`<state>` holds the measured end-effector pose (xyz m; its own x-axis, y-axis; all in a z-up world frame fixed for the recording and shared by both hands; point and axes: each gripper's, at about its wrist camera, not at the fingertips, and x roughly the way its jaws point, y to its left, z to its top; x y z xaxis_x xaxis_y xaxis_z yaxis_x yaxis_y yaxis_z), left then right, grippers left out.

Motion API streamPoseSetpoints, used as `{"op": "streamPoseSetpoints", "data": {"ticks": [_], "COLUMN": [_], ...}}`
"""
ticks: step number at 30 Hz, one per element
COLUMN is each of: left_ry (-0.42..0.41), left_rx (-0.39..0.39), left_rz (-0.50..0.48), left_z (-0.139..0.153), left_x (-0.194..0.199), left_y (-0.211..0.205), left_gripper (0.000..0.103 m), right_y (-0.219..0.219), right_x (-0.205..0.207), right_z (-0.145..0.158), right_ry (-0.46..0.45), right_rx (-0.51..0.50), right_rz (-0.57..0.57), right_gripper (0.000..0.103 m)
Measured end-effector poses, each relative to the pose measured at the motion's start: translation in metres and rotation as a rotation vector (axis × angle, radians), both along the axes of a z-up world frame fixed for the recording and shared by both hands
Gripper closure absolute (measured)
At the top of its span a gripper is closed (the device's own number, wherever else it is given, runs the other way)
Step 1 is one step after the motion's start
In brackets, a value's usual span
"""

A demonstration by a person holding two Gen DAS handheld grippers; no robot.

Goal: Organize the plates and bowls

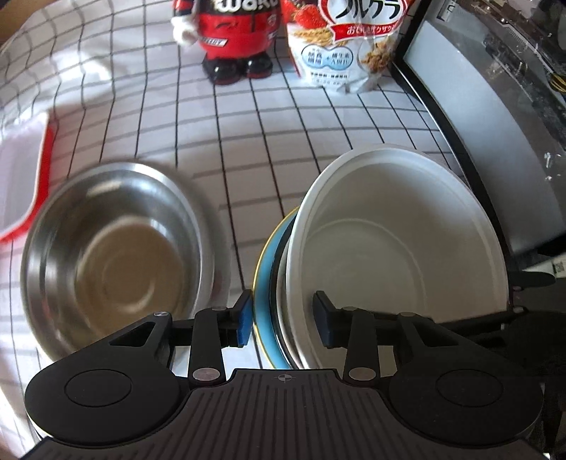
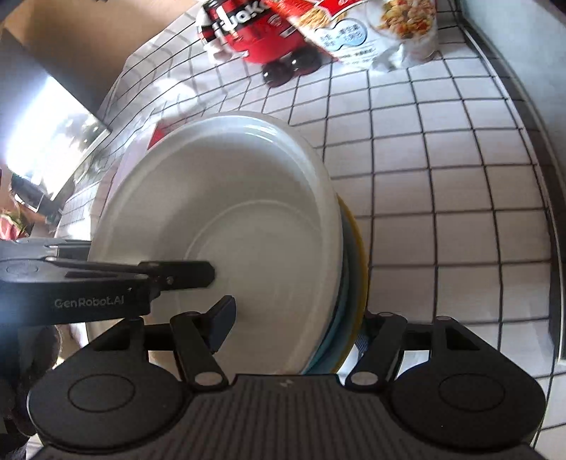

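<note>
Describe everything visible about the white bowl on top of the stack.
The white bowl is wide, glossy and empty, ceramic-looking, with a faint ring around its flat base. It tilts steeply on edge, nested atop a stack including a blue plate with a yellowish rim. The left gripper and right gripper each straddle the stack's edge, one jaw inside the bowl.

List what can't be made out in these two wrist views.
1. Steel bowl, left wrist view: smeared by motion blur, no surface detail.
2. Dishes between white bowl and blue plate, left wrist view: only rims show, count unclear.
3. Right gripper, right wrist view: the plate stack hides its outer finger, so the grip is unclear.
4. Cereal bag and red figure, both views: tops cut off by the frame edge.
</note>
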<state>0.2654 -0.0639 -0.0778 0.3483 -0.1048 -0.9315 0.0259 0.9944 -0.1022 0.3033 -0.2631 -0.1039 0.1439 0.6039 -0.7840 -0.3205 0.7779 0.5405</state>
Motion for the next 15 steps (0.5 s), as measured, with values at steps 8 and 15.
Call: {"op": "streamPoseSetpoints", "data": {"ticks": [8, 15], "left_ry": [-0.004, -0.021], "left_rx": [-0.002, -0.013], "left_rz": [0.055, 0.086], "left_z": [-0.001, 0.001], "left_x": [-0.043, -0.055], "left_y": [0.011, 0.014], "left_gripper": [0.064, 0.064], "right_y": [0.009, 0.012], "right_x": [-0.023, -0.028], "right_z": [0.004, 0.005], "right_ry": [0.022, 0.021], "right_rx": [0.021, 0.026], "right_rz": [0.051, 0.065], "right_gripper": [0.034, 0.033]}}
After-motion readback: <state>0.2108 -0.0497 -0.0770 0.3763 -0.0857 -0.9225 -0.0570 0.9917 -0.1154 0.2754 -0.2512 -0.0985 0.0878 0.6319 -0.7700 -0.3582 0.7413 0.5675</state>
